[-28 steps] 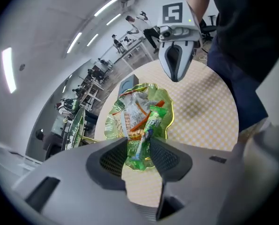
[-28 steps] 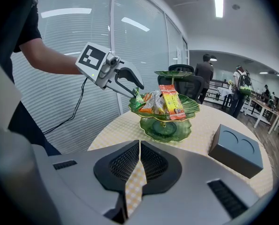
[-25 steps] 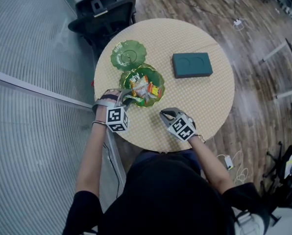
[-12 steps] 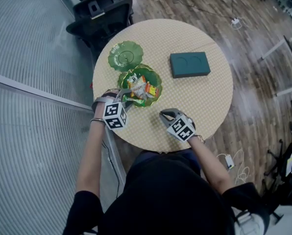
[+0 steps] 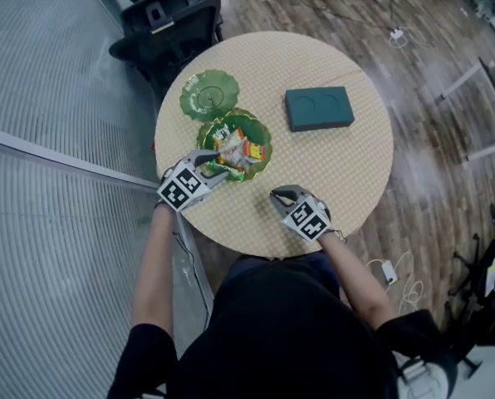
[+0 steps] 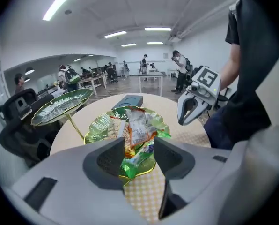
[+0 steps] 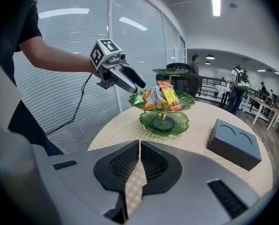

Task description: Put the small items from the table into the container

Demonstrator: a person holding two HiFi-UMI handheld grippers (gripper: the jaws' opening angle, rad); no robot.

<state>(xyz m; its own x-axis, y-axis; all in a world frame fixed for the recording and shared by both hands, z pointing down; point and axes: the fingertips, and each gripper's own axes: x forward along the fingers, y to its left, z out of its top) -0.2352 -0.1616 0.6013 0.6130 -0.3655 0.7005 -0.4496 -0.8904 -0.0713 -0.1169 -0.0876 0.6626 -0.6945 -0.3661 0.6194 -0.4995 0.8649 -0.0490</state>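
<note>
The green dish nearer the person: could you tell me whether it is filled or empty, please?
Filled. The green dish holds a heap of snack packets that rises above its rim. The other green dish beyond it is bare.

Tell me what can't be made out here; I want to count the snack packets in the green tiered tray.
The snack packets: heaped, overlapping in every view; no sure count.
The green packet: the left gripper, jaws opening around it, covers its sides in its own view.
The bottom tier: hidden under the snack tier in the head view.
</note>
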